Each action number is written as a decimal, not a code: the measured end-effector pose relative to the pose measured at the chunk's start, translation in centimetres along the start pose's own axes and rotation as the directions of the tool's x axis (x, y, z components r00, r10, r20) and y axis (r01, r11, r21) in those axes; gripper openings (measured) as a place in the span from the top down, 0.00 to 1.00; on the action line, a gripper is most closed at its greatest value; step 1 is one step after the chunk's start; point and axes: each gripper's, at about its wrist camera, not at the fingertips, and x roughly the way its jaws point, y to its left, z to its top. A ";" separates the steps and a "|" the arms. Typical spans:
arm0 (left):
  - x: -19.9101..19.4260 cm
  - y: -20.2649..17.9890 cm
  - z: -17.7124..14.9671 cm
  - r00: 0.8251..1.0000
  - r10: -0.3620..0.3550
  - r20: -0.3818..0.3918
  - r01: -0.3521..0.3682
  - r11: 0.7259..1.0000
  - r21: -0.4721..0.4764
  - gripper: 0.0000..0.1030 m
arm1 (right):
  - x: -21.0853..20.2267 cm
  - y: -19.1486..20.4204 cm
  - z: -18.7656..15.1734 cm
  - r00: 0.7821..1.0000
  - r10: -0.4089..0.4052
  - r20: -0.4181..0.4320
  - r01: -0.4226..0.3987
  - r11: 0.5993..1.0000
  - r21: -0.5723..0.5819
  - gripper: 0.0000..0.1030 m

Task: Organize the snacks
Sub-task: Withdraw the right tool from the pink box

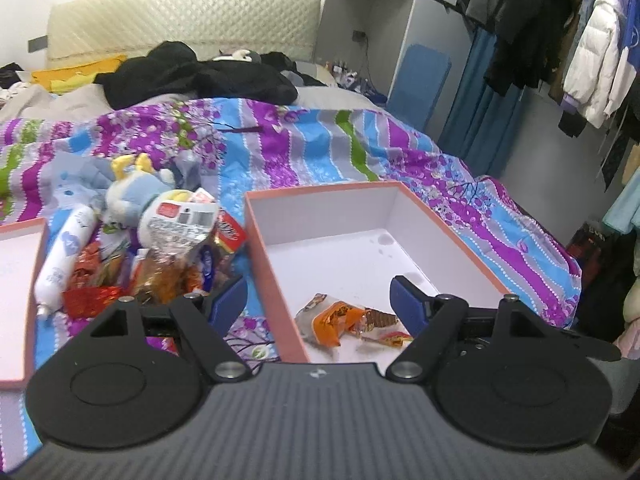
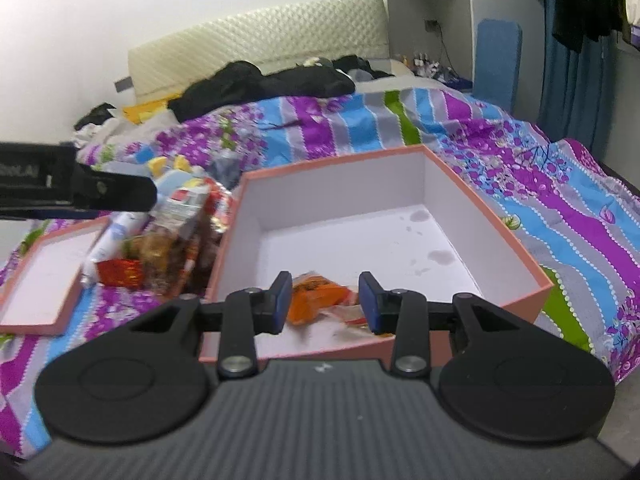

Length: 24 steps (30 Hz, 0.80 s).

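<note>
A pink box [image 1: 276, 284] with a white inside lies on the bed. It holds an orange snack packet [image 1: 334, 326] and a few other small wrappers. It also shows in the right wrist view [image 2: 460, 184], with the orange packet [image 2: 316, 300] at its near end. A pile of snacks [image 1: 160, 256] lies left of the box, also seen in the right wrist view [image 2: 168, 240]. My left gripper [image 1: 320, 304] is open and empty, straddling the box's left wall. My right gripper [image 2: 324, 302] is open and empty, just above the orange packet.
The box lid [image 1: 16, 300] lies at the left, also in the right wrist view [image 2: 48, 280]. A plush toy [image 1: 132, 192] sits behind the snack pile. Black clothes [image 1: 192, 76] lie further up the bed. Hanging coats [image 1: 560, 40] fill the right side. The left gripper's body [image 2: 72, 192] shows at the left.
</note>
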 end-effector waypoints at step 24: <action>-14.3 3.4 -8.8 0.992 0.118 0.047 -0.115 0.992 -0.059 0.21 | -10.1 6.1 -5.0 0.988 0.153 0.038 -0.151 0.987 -0.056 0.62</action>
